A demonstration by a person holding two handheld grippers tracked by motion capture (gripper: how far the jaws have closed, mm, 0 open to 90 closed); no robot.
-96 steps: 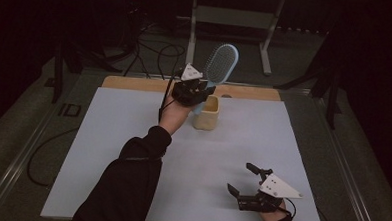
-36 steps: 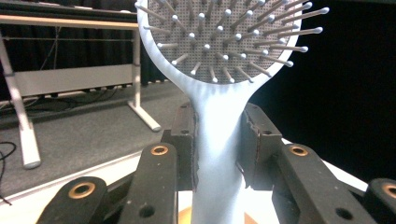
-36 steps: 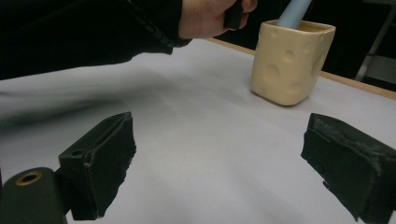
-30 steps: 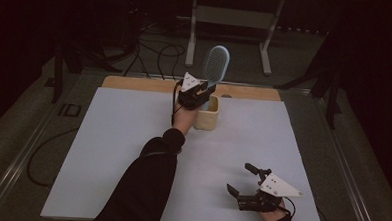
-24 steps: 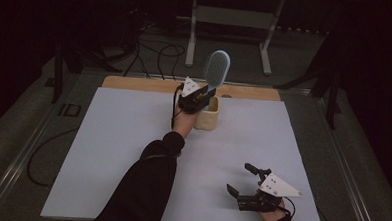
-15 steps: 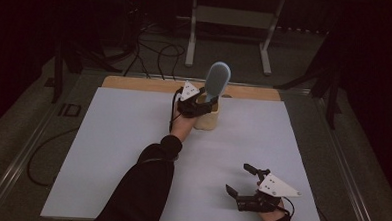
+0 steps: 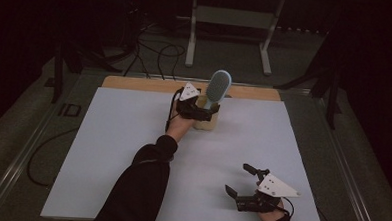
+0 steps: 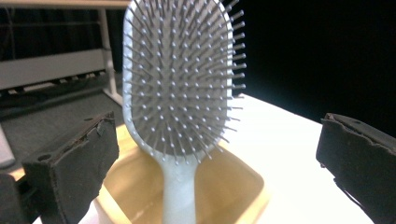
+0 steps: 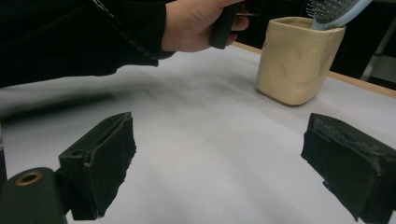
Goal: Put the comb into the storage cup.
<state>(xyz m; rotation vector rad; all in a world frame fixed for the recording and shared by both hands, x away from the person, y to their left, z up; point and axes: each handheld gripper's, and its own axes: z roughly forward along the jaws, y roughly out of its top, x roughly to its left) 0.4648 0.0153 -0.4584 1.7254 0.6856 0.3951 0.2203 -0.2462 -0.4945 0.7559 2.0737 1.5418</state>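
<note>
The hairbrush stands handle-down in the cream cup; left tongs spread apart beside it, released. Right tongs, also apart, rest well away from the cup.

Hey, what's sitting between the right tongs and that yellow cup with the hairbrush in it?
Nothing: bare white table runs from the right tongs to the yellow cup, as the right gripper view shows.

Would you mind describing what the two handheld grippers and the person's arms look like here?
Both grippers are black, each topped by a grey three-cornered plate. The left gripper trails a black cable; the right gripper shows two black prongs. Close up, their blocky jaws carry worn, ragged black pads, with a brass-coloured ring in the right one's body. The left arm wears a black sleeve.
</note>
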